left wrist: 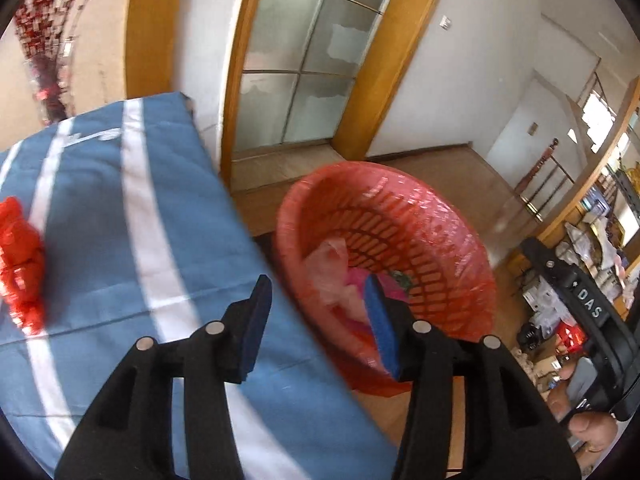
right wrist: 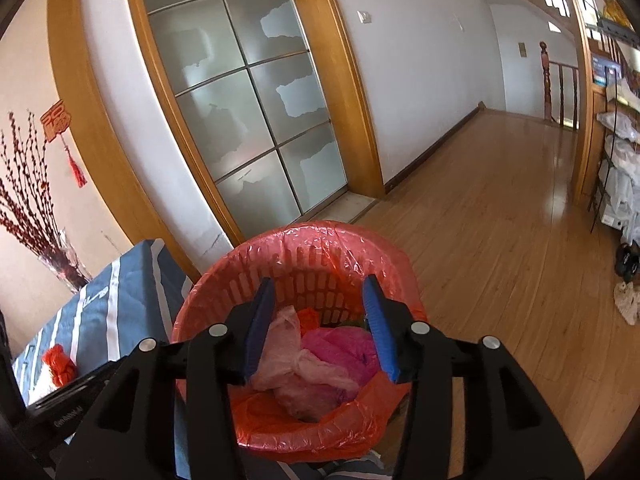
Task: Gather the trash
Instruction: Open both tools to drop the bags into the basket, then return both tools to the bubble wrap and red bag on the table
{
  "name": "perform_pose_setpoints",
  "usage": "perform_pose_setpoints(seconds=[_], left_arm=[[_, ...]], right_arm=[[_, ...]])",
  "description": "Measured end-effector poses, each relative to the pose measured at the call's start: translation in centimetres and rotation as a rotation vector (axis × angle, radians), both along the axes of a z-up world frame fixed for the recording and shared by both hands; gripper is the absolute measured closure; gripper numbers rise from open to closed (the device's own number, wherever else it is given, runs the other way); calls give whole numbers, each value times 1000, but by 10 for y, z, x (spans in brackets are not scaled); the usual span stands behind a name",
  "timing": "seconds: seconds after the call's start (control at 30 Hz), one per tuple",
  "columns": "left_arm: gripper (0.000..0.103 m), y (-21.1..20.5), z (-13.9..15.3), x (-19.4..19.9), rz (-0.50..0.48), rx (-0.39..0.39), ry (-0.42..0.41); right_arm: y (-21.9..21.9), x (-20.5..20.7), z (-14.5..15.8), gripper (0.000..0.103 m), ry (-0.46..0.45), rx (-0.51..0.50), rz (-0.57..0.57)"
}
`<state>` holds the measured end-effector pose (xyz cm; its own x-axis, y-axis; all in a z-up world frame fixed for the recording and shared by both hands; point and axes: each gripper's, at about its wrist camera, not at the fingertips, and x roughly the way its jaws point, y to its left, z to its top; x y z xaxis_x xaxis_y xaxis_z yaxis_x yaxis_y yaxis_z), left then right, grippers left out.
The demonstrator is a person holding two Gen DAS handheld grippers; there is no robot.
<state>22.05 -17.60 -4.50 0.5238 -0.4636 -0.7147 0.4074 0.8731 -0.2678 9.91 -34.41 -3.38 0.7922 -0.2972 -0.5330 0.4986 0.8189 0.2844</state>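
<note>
While I hold my right gripper point(right wrist: 320, 312) over the round red plastic basket lined with a thin red bag point(right wrist: 224, 276), its two blue-padded jaws stand wide apart with nothing between them. Down inside the basket I see a soft pale pink plastic bag point(right wrist: 292, 364) lying against a bright pink crumpled bag point(right wrist: 344, 348). My left gripper point(left wrist: 320, 308) hangs over the edge of the blue cloth with white stripes point(left wrist: 100, 200), right where the cloth meets the basket point(left wrist: 460, 240). Its jaws are wide apart too, and they hold nothing. A crumpled bright red plastic bag point(left wrist: 20, 264) lies on the striped cloth, well apart from my left jaws and far to their left. The basket stands on the shiny brown wooden floor point(right wrist: 500, 220), just beside the cloth.
</note>
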Motion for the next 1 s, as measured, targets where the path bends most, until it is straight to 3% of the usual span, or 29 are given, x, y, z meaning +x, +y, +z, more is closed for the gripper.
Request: perform_pose_setpoints(seconds=[0.33, 0.6, 0.77, 1.0], left_arm=[[50, 82, 16, -16, 144, 36, -57], [40, 184, 25, -26, 348, 196, -133], [38, 265, 14, -16, 530, 279, -95], [33, 312, -12, 3, 621, 299, -20]], right_arm=[[27, 0, 10, 56, -15, -32, 69], [67, 8, 11, 52, -8, -49, 175], [92, 13, 13, 52, -5, -59, 246], [122, 18, 15, 52, 7, -48, 324]])
